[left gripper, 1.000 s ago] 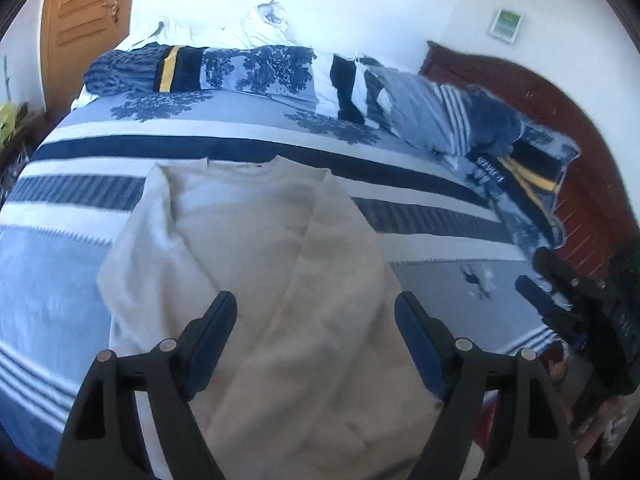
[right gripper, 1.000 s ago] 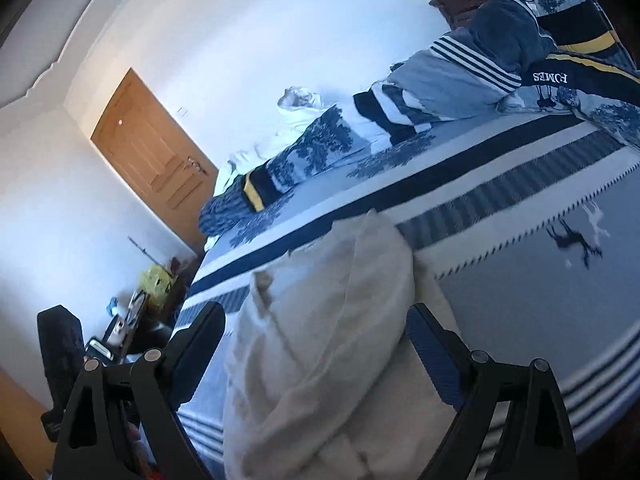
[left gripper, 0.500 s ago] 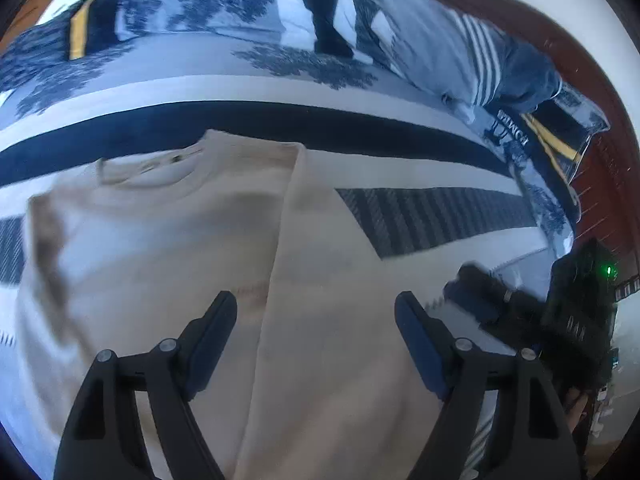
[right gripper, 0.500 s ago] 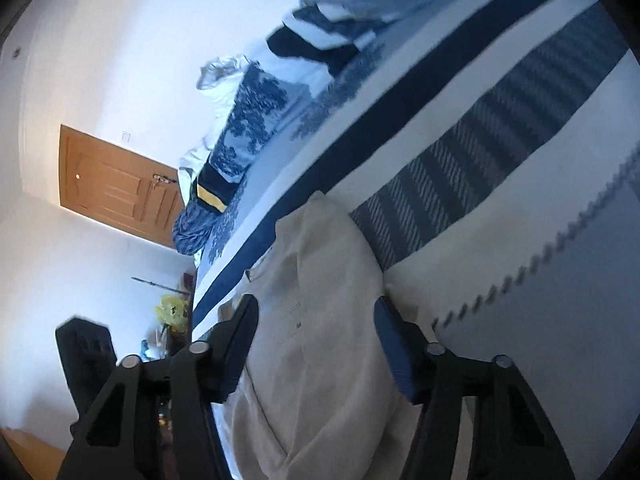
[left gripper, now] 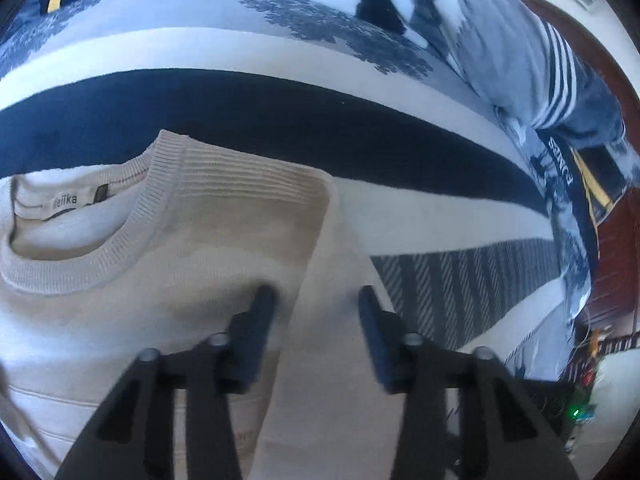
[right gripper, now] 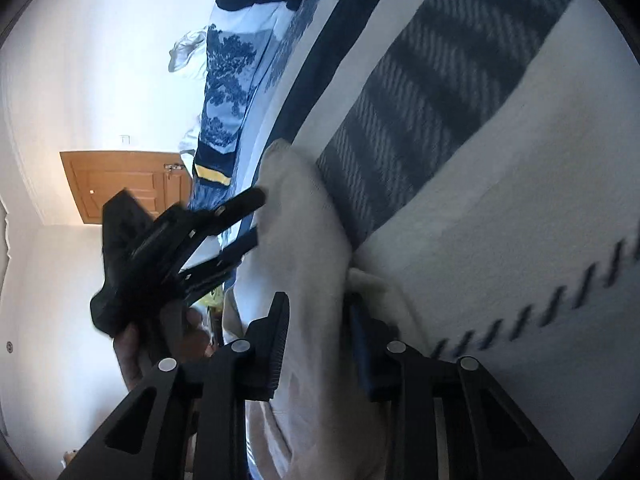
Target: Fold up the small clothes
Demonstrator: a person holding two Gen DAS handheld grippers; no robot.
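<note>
A cream knit sweater [left gripper: 168,264] lies flat on the striped bed cover, its ribbed collar and label at the left. My left gripper [left gripper: 316,312] is low over its right shoulder, jaws partly closed around the raised sleeve fold, which runs between the fingers. In the right wrist view my right gripper [right gripper: 318,320] straddles the same sweater [right gripper: 304,240] at its side edge, jaws narrowed with fabric between them. The left gripper [right gripper: 250,220] shows there too, further up the sweater.
The blue, white and navy striped bed cover [left gripper: 420,216] spreads all round the sweater. Pillows and a bunched duvet [left gripper: 532,60] lie along the dark wooden headboard. A wooden door [right gripper: 120,184] is beyond the bed's far side.
Both grippers have dropped down close onto the sweater and narrowed their jaws from wide open. The left one moved toward the collar and right shoulder; the right one moved onto the side fold.
</note>
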